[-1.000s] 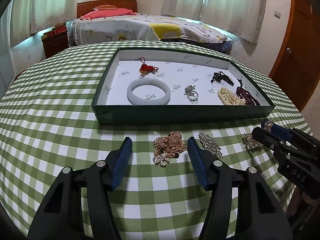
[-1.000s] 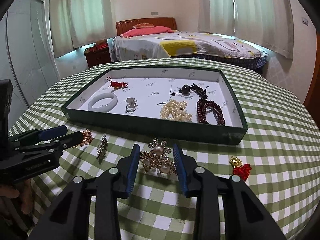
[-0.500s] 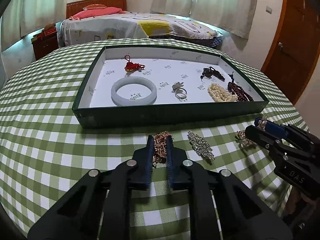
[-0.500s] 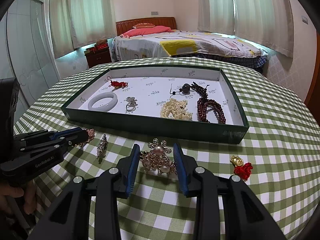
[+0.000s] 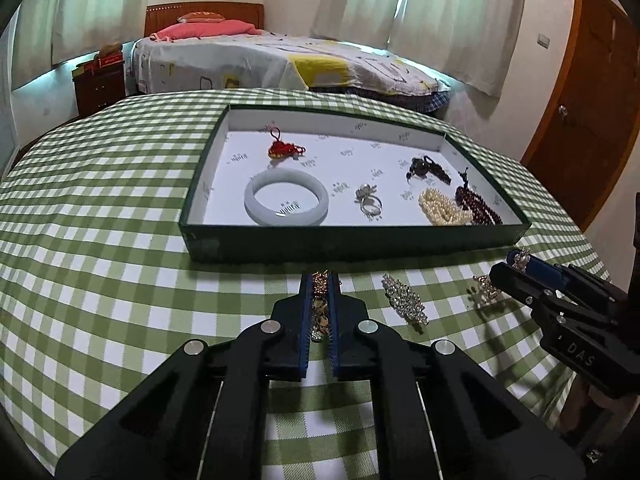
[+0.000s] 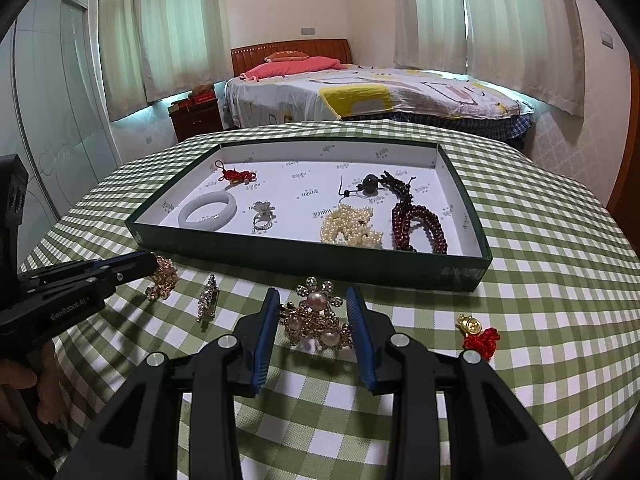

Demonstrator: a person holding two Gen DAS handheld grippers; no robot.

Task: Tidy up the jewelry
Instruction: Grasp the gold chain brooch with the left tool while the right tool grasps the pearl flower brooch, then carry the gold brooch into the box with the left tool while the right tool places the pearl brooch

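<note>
Table covering is a woven green-and-white checked tablecloth [image 6: 540, 280], matt with a visible coarse weave; the tray [image 5: 352, 240] appears to be card, dark green and slightly scuffed outside, lined with smooth white printed paper. Both the left gripper [image 5: 320, 304] and the right gripper [image 6: 314, 320] are matt black plastic with ribbed blue pads [image 6: 264, 340] and bright metal pivot pins. The bangle [image 5: 286, 202] is smooth, glossy and milky, possibly jade or glass; the gold chain piece [image 5: 320, 300] and pearl brooch [image 6: 316, 316] are shiny gilt metal, the rhinestone clip [image 5: 404, 298] glittering, the red knot charm [image 6: 480, 336] corded thread.
</note>
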